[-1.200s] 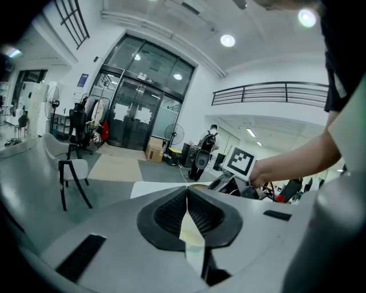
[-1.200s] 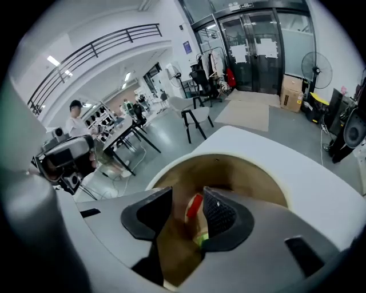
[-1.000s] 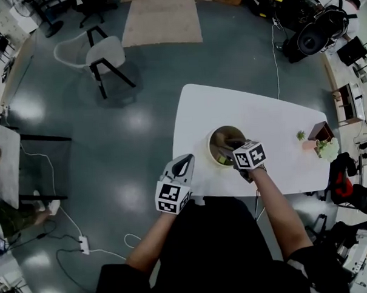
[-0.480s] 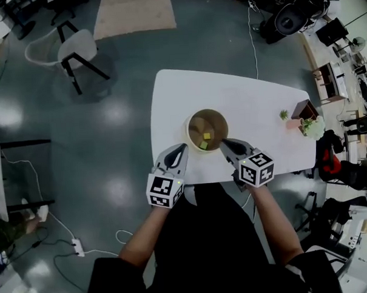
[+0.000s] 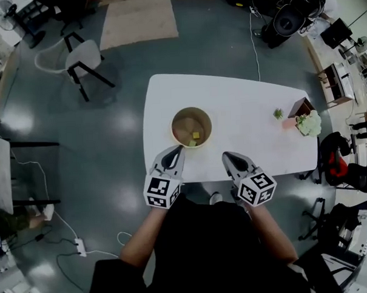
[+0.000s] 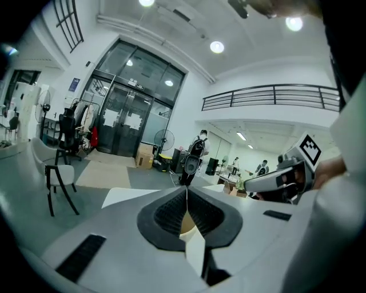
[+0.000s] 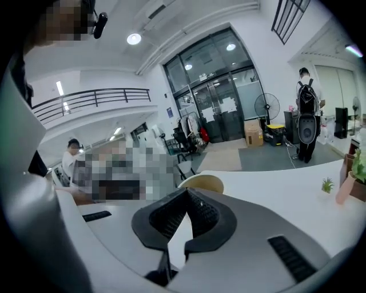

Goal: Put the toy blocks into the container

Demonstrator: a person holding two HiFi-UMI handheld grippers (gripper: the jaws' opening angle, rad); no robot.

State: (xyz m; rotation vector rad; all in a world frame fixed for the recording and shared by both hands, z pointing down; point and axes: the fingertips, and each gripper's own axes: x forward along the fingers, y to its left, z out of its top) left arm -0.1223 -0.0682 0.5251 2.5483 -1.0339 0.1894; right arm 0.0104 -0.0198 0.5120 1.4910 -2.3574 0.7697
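Head view, container: round tan container (image 5: 191, 108) sits on the white desk (image 5: 254, 97), toward the near left part.
Head view, blocks: a yellow block (image 5: 196, 135) and a green block (image 5: 191, 143) are down inside the container, right by its near wall.
Head view, left claw: the left claw (image 5: 174, 152) hangs over the desk's near edge. Its tip is just short of the container's rim, and I can't tell if it touches.
Head view, right claw: the right claw (image 5: 227, 155) is also over the near edge, off to the right of the container and clear of it.
Head view, other stuff: a chair (image 5: 76, 56) and a rug (image 5: 138, 20) are on the floor past the desk, and there are small potted plants (image 5: 305, 122) at the desk's right end.
Left gripper view, left claw: the jaws are squeezed tip to tip with nothing pinched in there.
Left gripper view, container: a tan sliver shows through the gap under the tips, pretty sure that's its wall.
Right gripper view, right claw: the jaws have just been closing and now they meet, with nothing between them.
Right gripper view, container: its rim (image 7: 201, 183) peeks over the top of the claw, on the desk just ahead.
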